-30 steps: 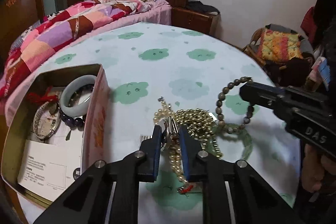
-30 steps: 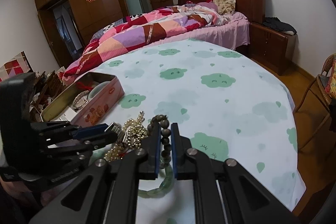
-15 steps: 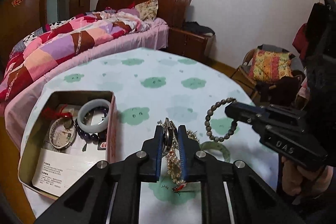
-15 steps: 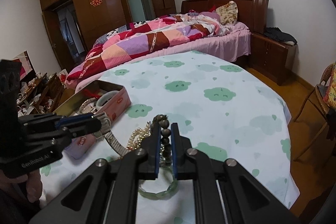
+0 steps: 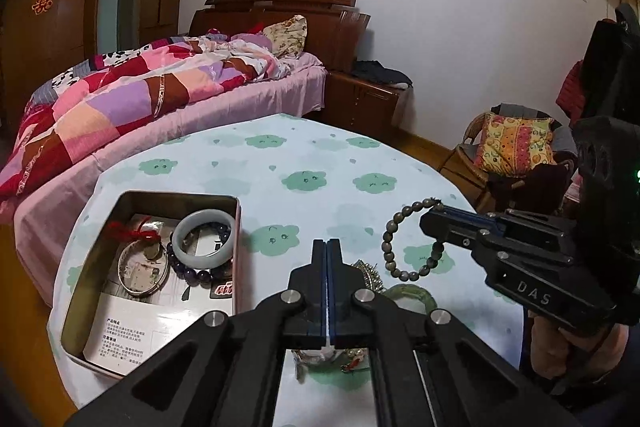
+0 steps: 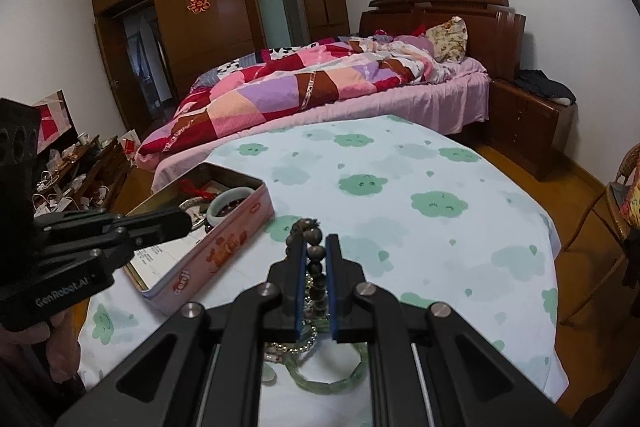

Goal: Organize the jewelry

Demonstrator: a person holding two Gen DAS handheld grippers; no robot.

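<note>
Two grippers hover above the table: the right gripper (image 6: 313,255) pinches a brown bead bracelet (image 5: 404,243) at three o'clock of the tin box (image 5: 236,215); the left gripper (image 5: 327,259) is closed, seemingly empty. Carry the bracelet over the rim before releasing.

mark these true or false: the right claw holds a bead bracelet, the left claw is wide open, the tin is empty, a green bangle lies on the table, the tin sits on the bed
1. The right claw holds a bead bracelet. True.
2. The left claw is wide open. False: its fingers are pressed together.
3. The tin is empty. False: it holds a pale bangle, dark beads, a red cord and a leaflet.
4. A green bangle lies on the table. True.
5. The tin sits on the bed. False: it is on the table, near its edge.
</note>
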